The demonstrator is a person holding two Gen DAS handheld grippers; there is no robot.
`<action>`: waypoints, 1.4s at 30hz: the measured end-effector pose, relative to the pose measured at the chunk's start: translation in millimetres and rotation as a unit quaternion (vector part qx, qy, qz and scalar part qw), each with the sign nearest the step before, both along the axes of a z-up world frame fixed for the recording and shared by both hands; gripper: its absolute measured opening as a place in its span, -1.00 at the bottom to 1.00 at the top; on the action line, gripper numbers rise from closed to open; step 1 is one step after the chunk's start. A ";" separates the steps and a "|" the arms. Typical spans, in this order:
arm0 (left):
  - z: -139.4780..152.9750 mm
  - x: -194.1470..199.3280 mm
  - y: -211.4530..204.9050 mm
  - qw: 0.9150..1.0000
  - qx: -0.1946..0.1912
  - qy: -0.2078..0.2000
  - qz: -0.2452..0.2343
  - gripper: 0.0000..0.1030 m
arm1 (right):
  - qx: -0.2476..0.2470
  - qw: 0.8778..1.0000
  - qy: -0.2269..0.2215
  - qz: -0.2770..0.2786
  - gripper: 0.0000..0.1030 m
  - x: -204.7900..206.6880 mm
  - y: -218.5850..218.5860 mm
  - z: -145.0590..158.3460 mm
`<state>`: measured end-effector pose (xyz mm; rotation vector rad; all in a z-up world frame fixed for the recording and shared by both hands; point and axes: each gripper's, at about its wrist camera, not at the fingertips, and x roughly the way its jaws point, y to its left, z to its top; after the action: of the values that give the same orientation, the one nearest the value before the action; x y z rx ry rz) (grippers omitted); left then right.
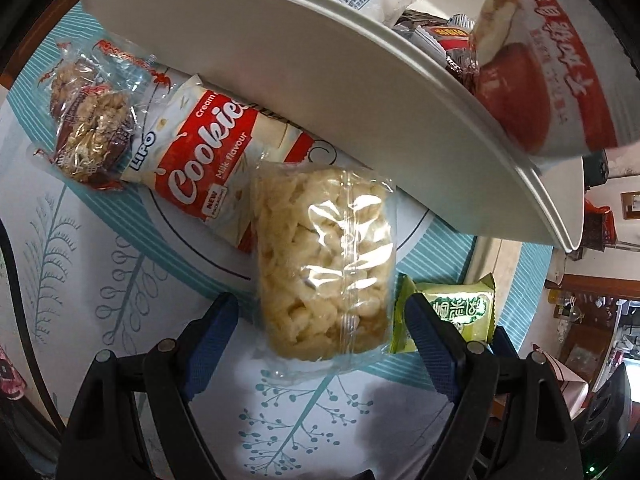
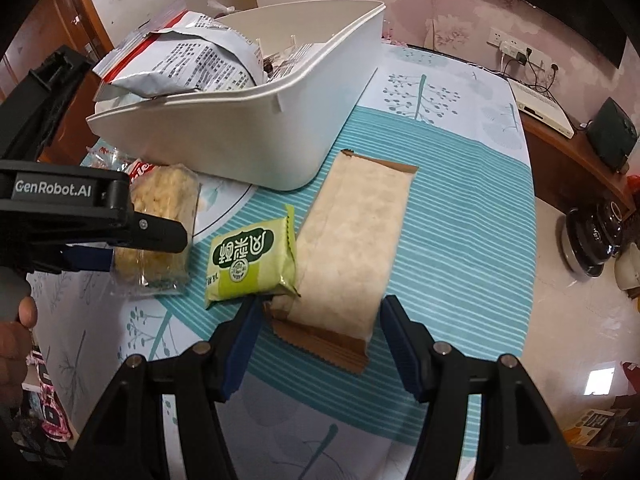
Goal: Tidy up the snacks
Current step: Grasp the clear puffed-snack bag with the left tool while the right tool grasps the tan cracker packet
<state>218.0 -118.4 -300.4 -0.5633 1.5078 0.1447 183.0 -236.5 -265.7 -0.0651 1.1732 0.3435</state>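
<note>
While both grippers hang with jaws spread, nothing is pinched: left gripper (image 1: 320,320) straddles the clear puffed-snack bag (image 1: 324,256) on the table (image 1: 120,280); light, crushable, slippery film, best gripped gently across its width.

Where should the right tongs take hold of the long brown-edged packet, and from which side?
Grip the long brown-edged packet across its narrow width near the close end, coming from above. It lies flat; the right tongs already straddle that end, open.
</note>
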 end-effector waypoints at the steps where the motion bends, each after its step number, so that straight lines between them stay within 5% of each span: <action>1: -1.2 2.1 -2.0 1.000 -0.001 0.000 -0.001 0.64 | 0.002 1.000 0.000 -0.002 0.20 0.3 -0.5 0.2; 12: 0.5 26.7 -10.1 1.000 0.005 0.006 -0.008 0.62 | 0.011 1.000 -0.004 -0.024 0.22 17.0 3.3 -3.5; 21: 3.2 30.8 -6.7 1.000 0.019 0.014 -0.007 0.19 | 0.000 0.999 -0.001 -0.036 0.22 24.8 6.6 -6.1; 42: 5.0 -1.5 9.5 0.996 -0.012 0.085 -0.034 0.15 | -0.001 0.998 0.052 -0.043 0.11 8.8 6.8 -3.0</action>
<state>216.5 -108.9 -295.4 -0.5289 1.6937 0.1247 191.8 -229.7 -268.7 0.0021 1.2750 0.2723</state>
